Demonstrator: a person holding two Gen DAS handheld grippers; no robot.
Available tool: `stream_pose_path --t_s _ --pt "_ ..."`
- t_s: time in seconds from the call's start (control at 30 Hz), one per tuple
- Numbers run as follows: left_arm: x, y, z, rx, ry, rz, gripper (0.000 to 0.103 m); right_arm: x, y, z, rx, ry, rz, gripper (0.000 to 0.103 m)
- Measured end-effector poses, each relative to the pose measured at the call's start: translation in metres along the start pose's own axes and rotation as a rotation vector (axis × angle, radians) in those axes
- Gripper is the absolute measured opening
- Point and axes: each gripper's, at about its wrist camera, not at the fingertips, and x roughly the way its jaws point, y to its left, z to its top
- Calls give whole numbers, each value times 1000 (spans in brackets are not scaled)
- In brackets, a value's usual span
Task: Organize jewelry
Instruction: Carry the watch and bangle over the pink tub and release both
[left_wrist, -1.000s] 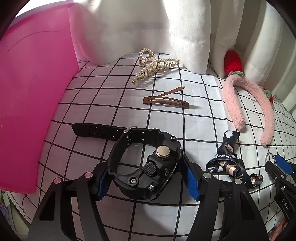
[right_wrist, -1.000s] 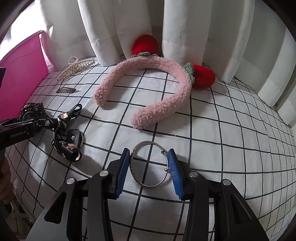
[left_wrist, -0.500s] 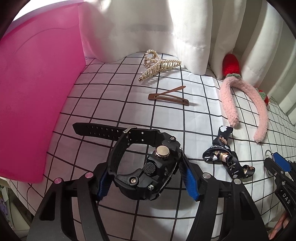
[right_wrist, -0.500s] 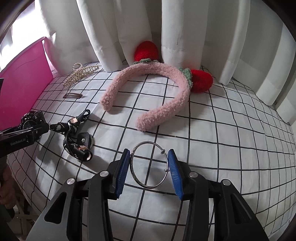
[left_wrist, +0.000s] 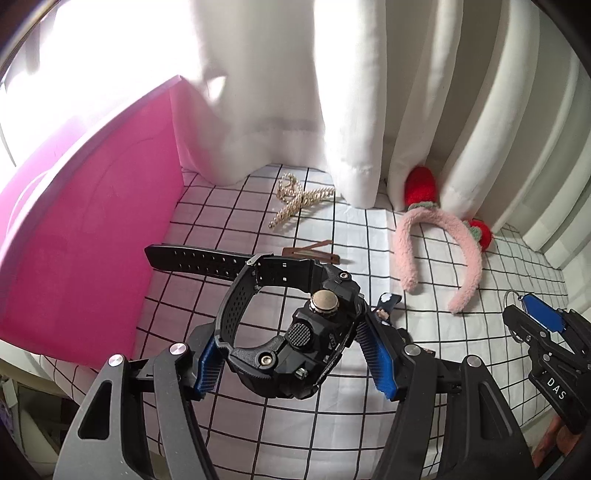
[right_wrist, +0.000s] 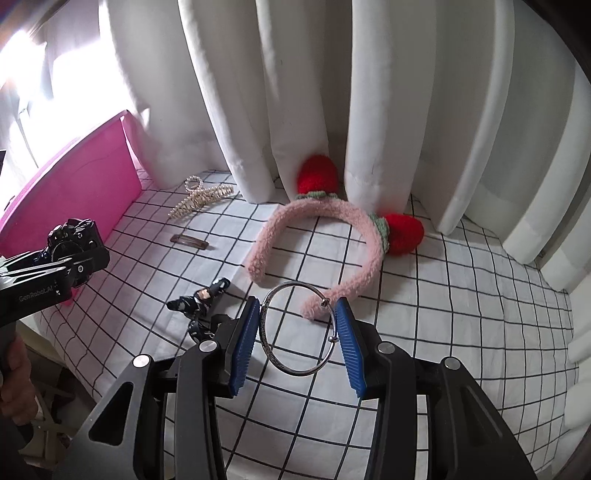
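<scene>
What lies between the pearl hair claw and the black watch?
In the left wrist view, a brown flat snap hair clip lies between pearl hair claw and black watch.

Both grippers are black with dark grey linkage arms, round silver screws at the joints and ribbed blue pads (right_wrist: 243, 345). The left gripper (left_wrist: 295, 363) reads "GenRobot.AI" in white; the right gripper (right_wrist: 299, 339) reads "DAS". Bare skin shows at the handles.

The left gripper (left_wrist: 291, 360) clamps a black watch (left_wrist: 291, 339) between its blue jaws, raised above the checked cloth (left_wrist: 369, 229). Beyond the watch lie a brown hair clip (left_wrist: 314, 254) and a pearl claw clip (left_wrist: 299, 203); right of it, a pink headband (left_wrist: 439, 251); left, a pink box (left_wrist: 85, 236).
</scene>
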Motion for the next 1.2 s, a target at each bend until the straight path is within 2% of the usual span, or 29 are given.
stream_pose_path --t_s 0.3,0.53,0.77,1.0,1.2 --pt "-60 -4 38 -9 -125 9 63 -43 17 44 -64 -117 46 41" --pt "-107 18 61 -30 -239 44 63 -65 51 81 -125 -207 107 41" --pt "-132 77 64 -111 -276 133 63 -71 110 113 -206 -257 217 41" --pt "-137 151 59 -203 -267 233 63 -66 189 143 -314 -281 329 41" --pt "-132 206 50 -259 -241 265 63 -41 258 157 -389 -248 405 41"
